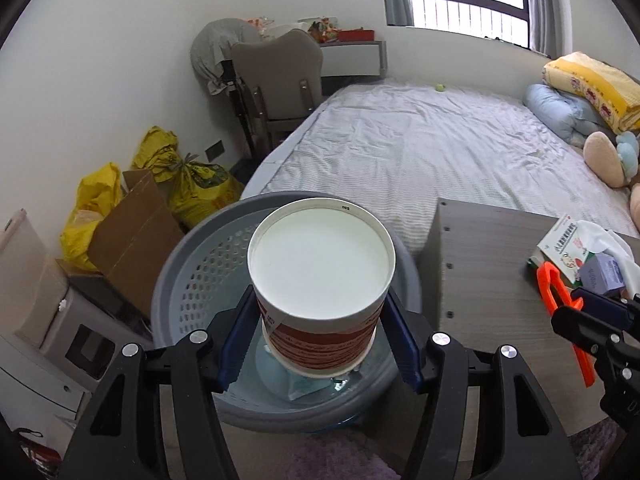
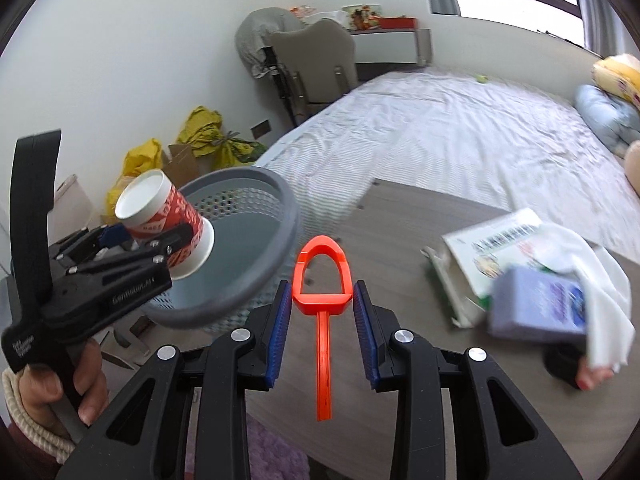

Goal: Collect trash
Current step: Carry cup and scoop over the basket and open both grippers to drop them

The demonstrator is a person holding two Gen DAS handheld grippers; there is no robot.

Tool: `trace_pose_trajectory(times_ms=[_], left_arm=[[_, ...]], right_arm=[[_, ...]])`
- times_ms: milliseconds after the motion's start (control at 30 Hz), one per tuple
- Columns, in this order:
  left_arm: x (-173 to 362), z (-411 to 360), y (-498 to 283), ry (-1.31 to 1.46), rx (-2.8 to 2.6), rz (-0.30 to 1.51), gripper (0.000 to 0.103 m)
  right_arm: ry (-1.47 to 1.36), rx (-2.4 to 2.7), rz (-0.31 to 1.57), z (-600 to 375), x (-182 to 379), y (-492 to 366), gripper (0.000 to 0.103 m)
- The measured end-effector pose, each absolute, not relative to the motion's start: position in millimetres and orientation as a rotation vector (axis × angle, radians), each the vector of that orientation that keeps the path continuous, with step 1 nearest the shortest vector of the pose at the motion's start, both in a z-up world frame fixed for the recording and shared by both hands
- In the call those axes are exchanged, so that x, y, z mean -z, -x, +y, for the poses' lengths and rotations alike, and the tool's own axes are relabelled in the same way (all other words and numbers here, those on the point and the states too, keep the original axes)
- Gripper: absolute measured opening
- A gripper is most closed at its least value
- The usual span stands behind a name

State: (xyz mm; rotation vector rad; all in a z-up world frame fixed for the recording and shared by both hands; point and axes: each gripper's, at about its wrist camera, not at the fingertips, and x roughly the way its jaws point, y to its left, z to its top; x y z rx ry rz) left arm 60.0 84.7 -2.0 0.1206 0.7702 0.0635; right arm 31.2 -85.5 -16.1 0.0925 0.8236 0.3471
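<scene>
A: Left claw [image 1: 320,320] clamped on red-and-white paper cup [image 1: 320,280], blue pads [image 1: 236,340] pressed to both sides of the cup wall. Held over the open mouth of the grey perforated bin [image 1: 188,280]. White cup end facing the left wrist camera.

B: Confirmed from the right wrist view. Same cup [image 2: 164,220] tipped on its side in the left claw [image 2: 160,240], one end pointing toward the bin [image 2: 276,232], level with the rim. Hand [image 2: 60,392] wrapped around the black handle, cream cuff at the wrist.

A: Inside the bin: pale flat scrap on the bottom, partly hidden under the cup. Cannot tell what.

B: Right claw [image 2: 322,300] spread apart, gripping nothing. Orange plastic tool [image 2: 322,280] lying on the wood-grain tabletop [image 2: 400,240] between the 2 blue pads [image 2: 280,332], looped head forward, straight handle running back toward the camera. Contact between pads and loop: cannot tell.

A: Same orange tool [image 1: 560,300] seen at far right of the left wrist view, right claw [image 1: 592,320] over it.

B: Further right on the tabletop: white printed box [image 2: 480,248] with barcode, purple box [image 2: 536,308] blurred, white cloth [image 2: 600,288] draped beside and partly over them.

A: Bin just beside the tabletop edge, at the foot of the bed [image 1: 440,140]. Beyond it on the floor: yellow bags [image 1: 192,184], cardboard box [image 1: 132,236]. Chair [image 1: 276,80] at the far wall.
</scene>
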Motion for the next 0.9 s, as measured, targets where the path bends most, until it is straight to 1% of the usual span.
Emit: trace_pose_trajectory(times_ms=[200,400,600,833,900], left_arm=[[12,128,-73,-0.085,-0.118,0.804,0.059],[23,156,-83,-0.043,-0.164,0.837,0.06],[30,170,-88,-0.023,-0.189,0.848,0.06],[34,175,-95,-0.01,-0.212,0.877,0.062],[35,176,-96,-0.009,-0.221,0.886,0.067]], right_arm=[[-0.063,-0.456,0.835,-32,13,-68,0.031],[-0.058,-0.539,0.865,8,15,-100,0.031],[-0.025,-0.569,0.906,33,26,-121,0.031],[-0.023,-0.577,0.939,39,37,-133,0.031],[-0.022,-0.57,0.944,39,39,-134,0.031]])
